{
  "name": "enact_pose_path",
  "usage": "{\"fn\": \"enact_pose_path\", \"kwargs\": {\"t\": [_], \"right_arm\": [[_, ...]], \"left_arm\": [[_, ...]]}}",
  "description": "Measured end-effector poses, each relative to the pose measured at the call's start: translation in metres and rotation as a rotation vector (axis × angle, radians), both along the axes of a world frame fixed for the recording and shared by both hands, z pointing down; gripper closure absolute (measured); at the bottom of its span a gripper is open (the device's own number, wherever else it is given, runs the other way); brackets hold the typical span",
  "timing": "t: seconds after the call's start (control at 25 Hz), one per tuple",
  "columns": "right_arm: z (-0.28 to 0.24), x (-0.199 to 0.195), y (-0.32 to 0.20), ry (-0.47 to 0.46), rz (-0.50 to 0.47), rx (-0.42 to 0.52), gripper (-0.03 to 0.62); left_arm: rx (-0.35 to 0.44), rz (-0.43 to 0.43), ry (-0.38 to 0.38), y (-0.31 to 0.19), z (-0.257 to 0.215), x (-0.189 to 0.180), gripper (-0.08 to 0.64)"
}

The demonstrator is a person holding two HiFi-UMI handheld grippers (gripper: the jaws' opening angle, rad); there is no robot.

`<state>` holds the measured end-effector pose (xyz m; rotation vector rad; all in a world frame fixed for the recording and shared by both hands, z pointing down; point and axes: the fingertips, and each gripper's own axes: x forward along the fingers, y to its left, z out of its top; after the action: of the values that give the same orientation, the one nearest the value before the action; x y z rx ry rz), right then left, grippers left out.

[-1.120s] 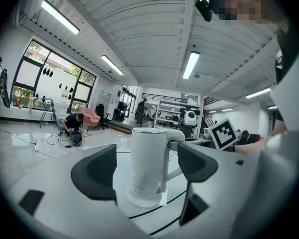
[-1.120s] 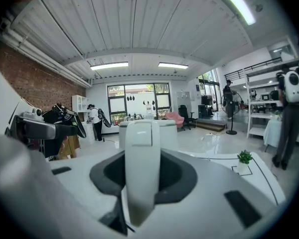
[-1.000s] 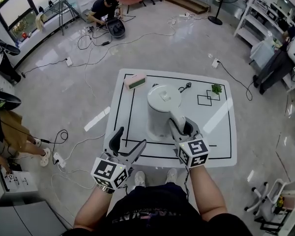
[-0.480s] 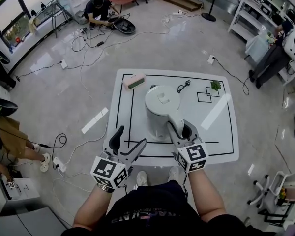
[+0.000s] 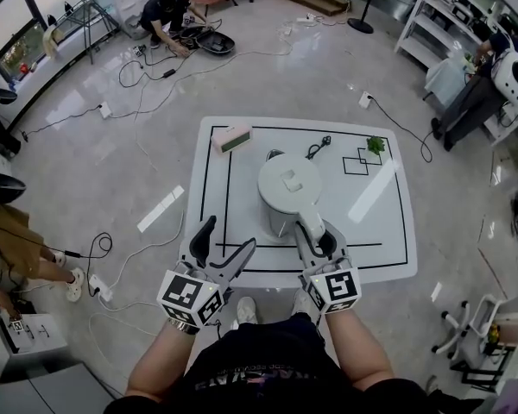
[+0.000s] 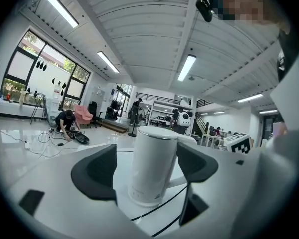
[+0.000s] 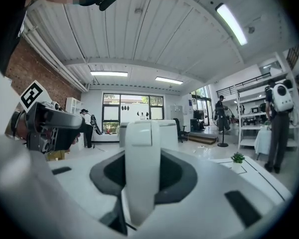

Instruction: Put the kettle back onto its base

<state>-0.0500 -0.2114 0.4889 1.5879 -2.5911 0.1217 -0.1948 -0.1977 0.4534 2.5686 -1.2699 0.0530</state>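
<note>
The white kettle (image 5: pixel 287 188) stands upright mid-table; in the left gripper view the same kettle (image 6: pixel 154 166) rests on the tabletop. Its handle (image 7: pixel 139 148) points at me. My right gripper (image 5: pixel 318 231) is shut on that handle, one jaw on either side. My left gripper (image 5: pixel 229 235) hangs open over the near left table edge, apart from the kettle, with nothing between its jaws. A black cord (image 5: pixel 318 148) lies just behind the kettle. I cannot make out the base clearly.
The white table (image 5: pixel 380 248) carries black taped lines. A pink and green box (image 5: pixel 232 137) sits at the back left, a small green plant (image 5: pixel 376 145) at the back right. Cables trail on the floor, and a person (image 5: pixel 164 11) crouches far off.
My right gripper and the kettle have come slightly toward the near table edge. The left gripper has stayed where it was, still open.
</note>
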Motion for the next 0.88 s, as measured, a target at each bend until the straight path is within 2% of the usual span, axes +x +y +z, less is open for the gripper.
{"fn": "enact_pose_path", "kwargs": {"t": [0.48,0.64,0.88], "right_arm": [[0.001,0.007,0.011,-0.043,0.029,0.028,0.476],[0.004,0.005,0.019,-0.026,0.025,0.037,0.476],[0.015,0.003,0.017,-0.027,0.02,0.012,0.476]], "left_arm": [[0.008,0.003,-0.008,0.002,-0.002,0.001,0.184],[0.006,0.006,-0.011,0.0,-0.001,0.002,0.184],[0.008,0.019,-0.009,-0.002,-0.002,0.006,0.184]]}}
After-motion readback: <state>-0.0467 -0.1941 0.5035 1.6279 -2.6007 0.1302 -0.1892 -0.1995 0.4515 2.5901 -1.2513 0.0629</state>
